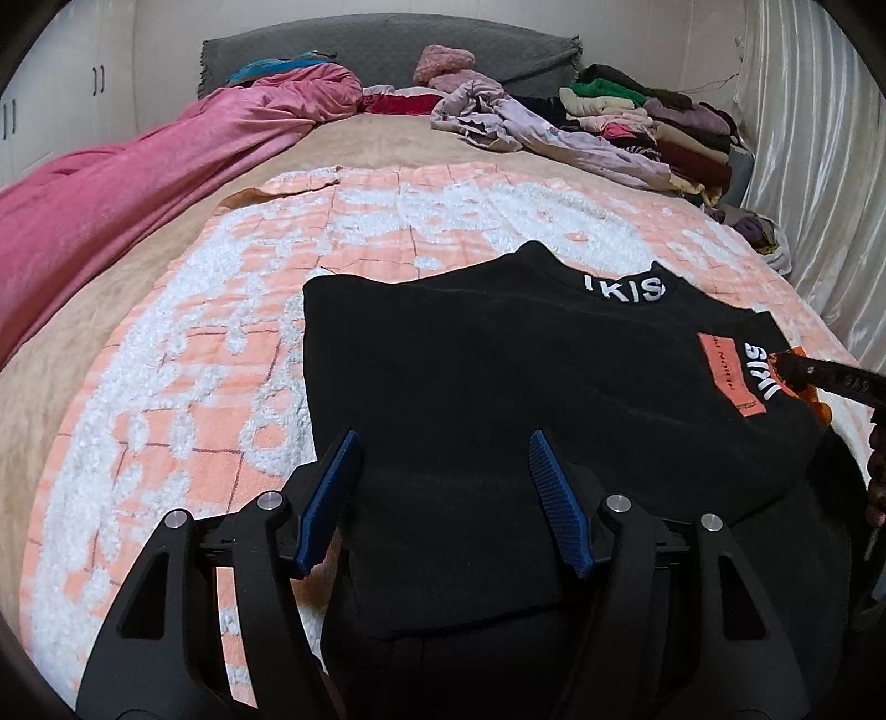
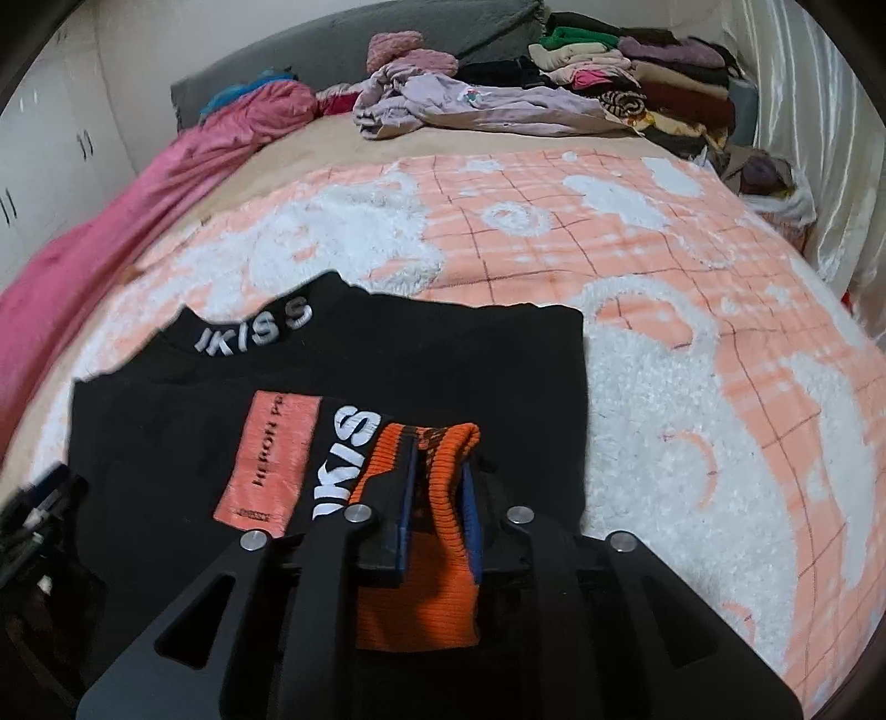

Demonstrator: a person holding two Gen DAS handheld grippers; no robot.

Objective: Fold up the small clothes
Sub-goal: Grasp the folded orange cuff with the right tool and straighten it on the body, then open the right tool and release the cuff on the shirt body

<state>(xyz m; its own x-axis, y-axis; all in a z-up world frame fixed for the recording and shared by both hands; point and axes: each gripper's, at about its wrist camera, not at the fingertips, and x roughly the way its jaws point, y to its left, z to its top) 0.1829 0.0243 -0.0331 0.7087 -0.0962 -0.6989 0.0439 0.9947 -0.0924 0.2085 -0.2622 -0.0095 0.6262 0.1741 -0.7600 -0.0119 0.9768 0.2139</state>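
A black sweater [image 1: 498, 360] with white "IKISS" lettering and an orange patch lies on the orange and white blanket [image 1: 194, 360]; it also shows in the right wrist view [image 2: 443, 360]. My left gripper [image 1: 443, 443] is open, hovering over the sweater's near part. My right gripper [image 2: 437, 459] is shut on the sweater's orange ribbed cuff [image 2: 443, 498], with the sleeve folded across the sweater's body. The right gripper's tip shows at the right edge of the left wrist view [image 1: 819, 371]. The left gripper appears blurred at the left edge of the right wrist view [image 2: 39, 498].
A pink quilt [image 1: 111, 205] lies along the left side of the bed. A lilac garment [image 1: 542, 127] and a stack of folded clothes [image 1: 653, 111] sit at the far right near the grey headboard [image 1: 387, 50]. White curtains [image 1: 819, 166] hang on the right.
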